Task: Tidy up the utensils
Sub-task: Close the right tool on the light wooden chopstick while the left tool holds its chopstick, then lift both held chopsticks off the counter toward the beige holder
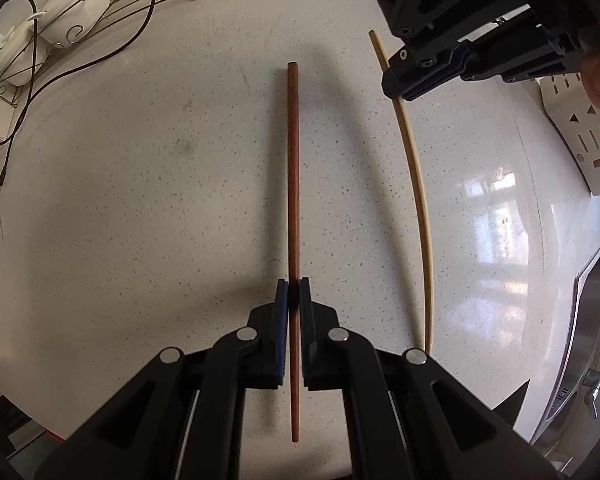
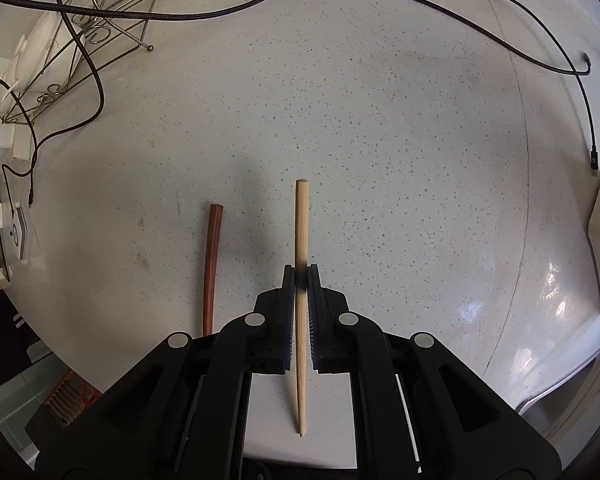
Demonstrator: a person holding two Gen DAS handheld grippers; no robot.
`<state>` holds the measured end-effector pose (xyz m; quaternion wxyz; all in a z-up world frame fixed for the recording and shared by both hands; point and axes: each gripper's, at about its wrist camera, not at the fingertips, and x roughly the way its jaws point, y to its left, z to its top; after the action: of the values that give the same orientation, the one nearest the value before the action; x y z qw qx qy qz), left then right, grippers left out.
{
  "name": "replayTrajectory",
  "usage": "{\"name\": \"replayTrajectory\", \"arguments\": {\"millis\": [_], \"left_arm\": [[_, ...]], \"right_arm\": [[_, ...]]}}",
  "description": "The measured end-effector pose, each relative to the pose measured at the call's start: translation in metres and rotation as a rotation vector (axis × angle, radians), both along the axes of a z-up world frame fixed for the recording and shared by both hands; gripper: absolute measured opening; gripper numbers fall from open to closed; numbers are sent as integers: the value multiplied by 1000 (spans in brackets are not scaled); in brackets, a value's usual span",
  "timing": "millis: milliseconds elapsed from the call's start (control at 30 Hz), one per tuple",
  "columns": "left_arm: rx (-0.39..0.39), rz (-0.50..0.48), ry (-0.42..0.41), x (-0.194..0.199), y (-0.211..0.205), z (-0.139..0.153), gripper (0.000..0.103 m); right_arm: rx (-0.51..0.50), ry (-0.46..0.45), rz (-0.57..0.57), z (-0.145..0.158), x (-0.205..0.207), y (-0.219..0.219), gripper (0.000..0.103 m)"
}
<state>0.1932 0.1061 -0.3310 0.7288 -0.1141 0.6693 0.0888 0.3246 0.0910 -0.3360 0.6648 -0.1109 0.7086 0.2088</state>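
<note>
Left gripper (image 1: 293,294) pinches the reddish chopstick (image 1: 293,184) near its lower third; right gripper (image 2: 300,280) pinches the pale chopstick (image 2: 301,232), at three o'clock of it, above the worktop (image 1: 140,200). Risk: each thin stick, clamped at one point, may pivot or slip.

R gripper (image 2: 301,278) clamps pale chopstick (image 2: 301,232); reddish chopstick (image 2: 211,264) beside.

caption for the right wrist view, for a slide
Right gripper shut on pale chopstick; reddish-brown chopstick alongside.
</note>
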Motion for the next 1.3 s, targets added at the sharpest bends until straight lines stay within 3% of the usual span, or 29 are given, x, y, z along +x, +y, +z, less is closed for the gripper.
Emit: {"name": "replayTrajectory", "arguments": {"millis": [467, 1300], "left_arm": [[-7, 6, 12, -3, 22, -7, 5], [19, -28, 44, 57, 42, 4, 12]], "right_arm": [[16, 4, -27, -3, 12, -18, 6], [44, 5, -93, -6, 25, -70, 6]]}}
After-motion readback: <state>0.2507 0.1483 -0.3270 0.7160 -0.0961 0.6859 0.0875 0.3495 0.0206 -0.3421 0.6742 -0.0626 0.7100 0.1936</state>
